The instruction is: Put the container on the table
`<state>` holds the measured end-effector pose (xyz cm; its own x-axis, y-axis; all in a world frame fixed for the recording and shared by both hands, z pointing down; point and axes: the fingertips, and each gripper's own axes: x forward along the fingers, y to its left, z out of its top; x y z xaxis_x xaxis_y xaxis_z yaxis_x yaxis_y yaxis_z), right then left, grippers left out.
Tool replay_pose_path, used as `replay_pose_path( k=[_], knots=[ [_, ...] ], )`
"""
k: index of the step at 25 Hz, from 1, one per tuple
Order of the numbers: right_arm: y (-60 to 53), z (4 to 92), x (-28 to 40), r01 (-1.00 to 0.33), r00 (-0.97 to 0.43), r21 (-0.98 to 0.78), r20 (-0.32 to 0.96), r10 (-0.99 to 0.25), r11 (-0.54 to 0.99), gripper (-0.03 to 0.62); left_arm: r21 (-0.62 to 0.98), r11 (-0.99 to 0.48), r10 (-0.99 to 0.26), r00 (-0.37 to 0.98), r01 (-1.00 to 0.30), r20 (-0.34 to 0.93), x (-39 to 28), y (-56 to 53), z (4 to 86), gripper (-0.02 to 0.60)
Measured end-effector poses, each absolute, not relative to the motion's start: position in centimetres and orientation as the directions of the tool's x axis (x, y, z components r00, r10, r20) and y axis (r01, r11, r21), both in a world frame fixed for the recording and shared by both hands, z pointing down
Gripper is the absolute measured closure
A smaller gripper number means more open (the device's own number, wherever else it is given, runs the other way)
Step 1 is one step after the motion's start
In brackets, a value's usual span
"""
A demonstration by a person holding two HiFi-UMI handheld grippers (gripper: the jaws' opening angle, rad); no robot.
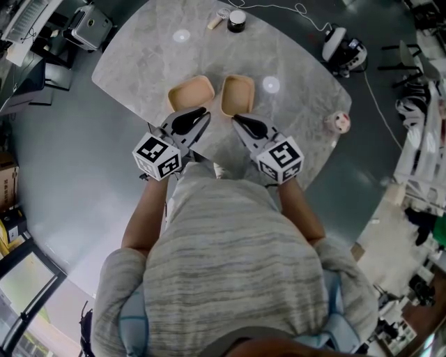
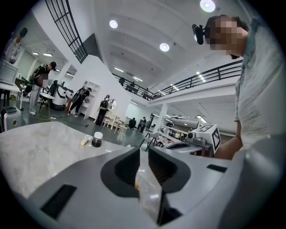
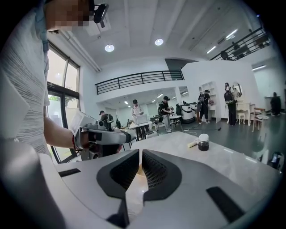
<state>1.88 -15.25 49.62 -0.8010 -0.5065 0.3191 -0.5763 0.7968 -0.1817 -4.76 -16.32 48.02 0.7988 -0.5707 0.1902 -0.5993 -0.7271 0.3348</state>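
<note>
Two tan, shallow containers lie side by side on the marble table (image 1: 293, 77), near its front edge: the left container (image 1: 189, 90) and the right container (image 1: 239, 92). My left gripper (image 1: 202, 114) meets the near right corner of the left one. My right gripper (image 1: 235, 118) meets the near left corner of the right one. In the left gripper view the jaws (image 2: 144, 152) stand at a thin slit with a bit of tan between them. The right gripper (image 3: 140, 154) shows the same, tan in its slit. The jaws hide the rest of each container.
A dark jar with a white lid (image 1: 237, 21) (image 2: 97, 140) (image 3: 203, 142) and a small beige item (image 1: 214, 22) stand at the table's far edge. A small round object (image 1: 339, 123) sits at the right edge. Cables and a white device (image 1: 343, 47) lie on the floor; people stand far off.
</note>
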Motion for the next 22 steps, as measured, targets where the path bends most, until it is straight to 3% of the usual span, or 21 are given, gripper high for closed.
replay_pose_path(
  k=[22],
  knots=[
    [-15.06,48.91,2.32,-0.598,-0.781,-0.129,0.314,-0.54,0.791,0.592,0.338,-0.726,-0.561,0.8,-0.599,0.214,-3.89,-15.59,48.17,0.523]
  ],
)
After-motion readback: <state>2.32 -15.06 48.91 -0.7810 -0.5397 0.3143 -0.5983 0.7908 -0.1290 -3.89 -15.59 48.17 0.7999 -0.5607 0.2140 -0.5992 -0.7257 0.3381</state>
